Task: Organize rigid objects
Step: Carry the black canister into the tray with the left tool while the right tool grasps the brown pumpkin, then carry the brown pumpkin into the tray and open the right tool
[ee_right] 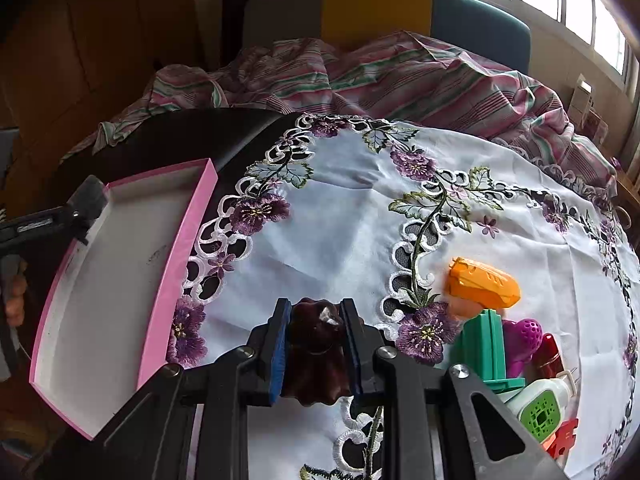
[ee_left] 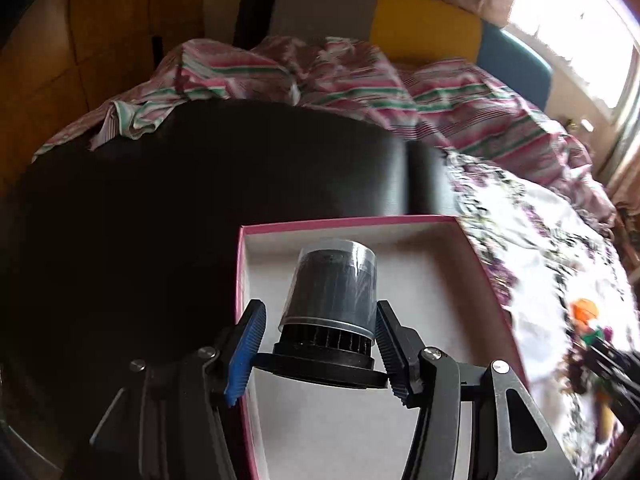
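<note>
My left gripper (ee_left: 318,354) is shut on a black ribbed cylinder with a clear cap (ee_left: 336,284), its pads pressing the wide black base. The cylinder hangs tilted over the white inside of a pink-walled box (ee_left: 348,221). In the right wrist view that box (ee_right: 176,248) lies at the left, beside the embroidered cloth (ee_right: 360,220). The left gripper comes in over the box's far left edge, and a person's hand (ee_right: 16,296) is behind it. My right gripper (ee_right: 316,344) is shut on a glossy dark maroon lumpy object (ee_right: 316,364), just above the cloth and right of the box.
A pile of small things lies at the right on the cloth: an orange piece (ee_right: 484,284), a green block (ee_right: 488,344), a magenta ball-like piece (ee_right: 524,336), a red item (ee_right: 550,354) and a white-and-green bottle (ee_right: 540,404). Striped fabric (ee_right: 400,76) is bunched behind. A black tabletop (ee_left: 160,200) lies left of the box.
</note>
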`<state>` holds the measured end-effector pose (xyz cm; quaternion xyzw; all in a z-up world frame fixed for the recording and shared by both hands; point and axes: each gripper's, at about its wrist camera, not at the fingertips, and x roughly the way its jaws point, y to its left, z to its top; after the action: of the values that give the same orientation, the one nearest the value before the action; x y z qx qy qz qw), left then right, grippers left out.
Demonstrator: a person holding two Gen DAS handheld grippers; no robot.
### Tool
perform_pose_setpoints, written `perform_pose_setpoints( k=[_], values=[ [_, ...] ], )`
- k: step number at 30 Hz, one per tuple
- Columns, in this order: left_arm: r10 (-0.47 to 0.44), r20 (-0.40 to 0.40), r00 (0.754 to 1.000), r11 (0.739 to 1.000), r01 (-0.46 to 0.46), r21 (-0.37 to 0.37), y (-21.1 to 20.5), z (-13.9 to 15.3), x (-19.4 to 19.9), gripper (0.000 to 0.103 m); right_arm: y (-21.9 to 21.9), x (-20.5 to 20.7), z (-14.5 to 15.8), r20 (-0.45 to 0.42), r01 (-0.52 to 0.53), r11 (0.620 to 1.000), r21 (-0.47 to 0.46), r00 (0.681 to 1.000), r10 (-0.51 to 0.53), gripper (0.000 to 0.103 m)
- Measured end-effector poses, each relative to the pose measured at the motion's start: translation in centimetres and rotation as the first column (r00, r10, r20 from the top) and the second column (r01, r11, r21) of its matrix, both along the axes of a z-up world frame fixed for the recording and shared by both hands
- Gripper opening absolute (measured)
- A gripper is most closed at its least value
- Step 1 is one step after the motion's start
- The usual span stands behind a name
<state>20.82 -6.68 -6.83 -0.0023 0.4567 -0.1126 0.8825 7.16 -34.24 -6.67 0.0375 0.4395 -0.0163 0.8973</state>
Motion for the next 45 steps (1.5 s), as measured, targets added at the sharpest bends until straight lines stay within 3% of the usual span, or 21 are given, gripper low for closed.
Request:
perform_pose_setpoints(
  k=[5, 12, 20, 30, 45],
  values=[
    [0.024, -0.009, 1.000, 0.998, -0.023, 0.055, 0.1, -1.7, 1.2, 0.056, -0.4, 0.1, -0.3, -0.005, 0.010, 1.000, 0.003, 1.000, -0.010, 0.023],
    [0.011, 0.058, 0.998, 0.999, -0.014, 0.052, 0.2, 0.2, -2.1, 0.078, 0.1, 0.3, -0.5, -0.008, -0.002, 1.000, -0.028, 1.000, 0.002, 0.023],
    [0.010, 0.067, 0.998, 1.000, -0.008, -0.026, 1.8, 2.0, -8.7, 0.078, 1.1, 0.1, -0.3, 0.002, -0.024, 0.997, -0.072, 1.000, 0.025, 0.023],
    [-0.011, 0.036, 0.999, 0.999, 0.012, -0.029, 2.5, 1.7, -15.6, 0.078, 4.0, -0.7, 0.7, 0.061, -0.077, 0.976, -0.205, 0.994, 0.091, 0.023],
    [0.053, 0.070, 0.996, 0.998, -0.055, 0.020, 4.3, 2.4, -17.3, 0.077, 6.9, -2.3, 2.7, 0.176, -0.096, 0.945, -0.311, 0.972, 0.157, 0.023]
  ],
)
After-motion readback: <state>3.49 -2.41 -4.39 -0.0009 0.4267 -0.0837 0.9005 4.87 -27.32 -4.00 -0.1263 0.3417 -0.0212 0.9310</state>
